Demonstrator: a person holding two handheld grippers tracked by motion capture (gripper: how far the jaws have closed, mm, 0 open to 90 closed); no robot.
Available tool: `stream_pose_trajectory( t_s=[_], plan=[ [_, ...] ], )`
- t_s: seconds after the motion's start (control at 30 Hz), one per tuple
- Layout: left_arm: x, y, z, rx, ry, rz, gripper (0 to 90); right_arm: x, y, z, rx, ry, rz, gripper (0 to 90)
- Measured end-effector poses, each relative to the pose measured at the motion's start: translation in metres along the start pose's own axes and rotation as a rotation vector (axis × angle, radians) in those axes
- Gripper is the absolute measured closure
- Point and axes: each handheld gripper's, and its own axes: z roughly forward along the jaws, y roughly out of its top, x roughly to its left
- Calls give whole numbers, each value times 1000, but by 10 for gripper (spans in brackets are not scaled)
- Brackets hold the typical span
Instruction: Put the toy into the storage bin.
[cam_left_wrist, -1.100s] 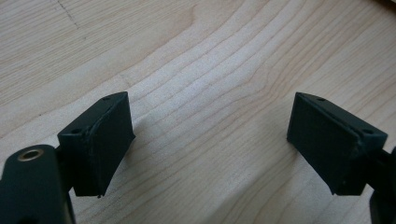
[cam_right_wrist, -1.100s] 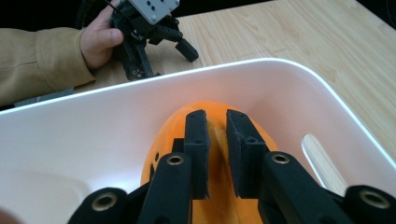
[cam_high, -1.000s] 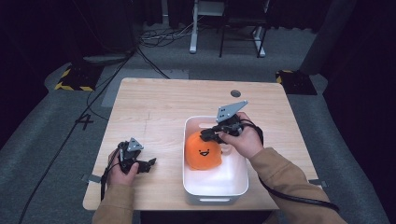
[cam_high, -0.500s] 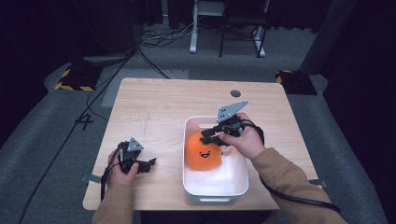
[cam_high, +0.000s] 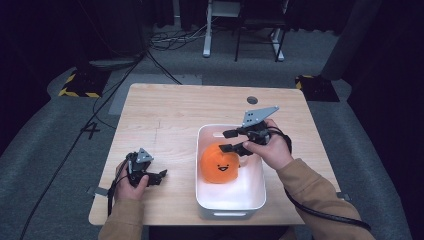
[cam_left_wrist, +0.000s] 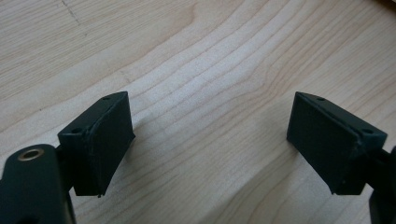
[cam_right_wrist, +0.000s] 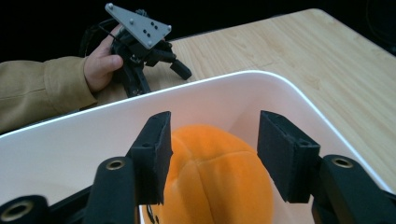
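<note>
Two pairs of tongs are at work, one in each of the person's hands. The right tongs (cam_high: 229, 141) hover at the far end of the white bin (cam_high: 256, 197), jaws standing partly apart and just now opening, with the orange plush toy (cam_high: 220, 165) directly below and a little nearer the person than their tips. In the right gripper view the pads (cam_right_wrist: 152, 151) flank the top of the toy without pressing on it, so it looks released and resting on the bin floor, its smiling face turned toward the person. That placement reads as a drop-off: the toy sits inside the walls, leaning toward the bin's left side.

Nothing lies between the jaws of the left tongs (cam_high: 161, 176), which are spread wide and rest low over bare worktop (cam_high: 165, 110) well to the left of the bin, probably parked out of the way.

Beyond the right tongs the bin's far rim is close, so I judge lifting straight up the cleanest exit. Farther out the worktop is open toward its far edge, where a small dark round hole (cam_high: 252, 100) sits. Past that edge lie grey floor and cables.
</note>
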Motion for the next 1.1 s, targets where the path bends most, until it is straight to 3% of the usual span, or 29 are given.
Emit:
stream_pose_trajectory(
  t_s=[0.2, 0.43, 0.47, 0.57, 0.73, 0.87, 1.1],
  plan=[
    [-2, -5, -5, -3, 5, 0, 148, -1, 4, -21, -29, -40, -23, 422],
    [-3, -7, -6, -4, 1, -3, 148, -9, 2, -45, -40, -96, -7, 403],
    [-3, -7, -6, -4, 0, -3, 148, -13, -1, -55, -44, -119, 6, 401],
    [-3, -7, -6, -4, 0, -3, 148, -16, -4, -63, -53, -136, 17, 398],
    [-3, -7, -6, -3, 0, -3, 148, -29, -19, -88, -64, -211, 74, 385],
    [-2, -6, -6, 2, 4, -1, 146, -35, -28, -101, -66, -264, 88, 369],
    [-2, -6, -5, 3, -10, -3, 144, -47, -52, -116, -9, -342, 136, 358]
  ],
)
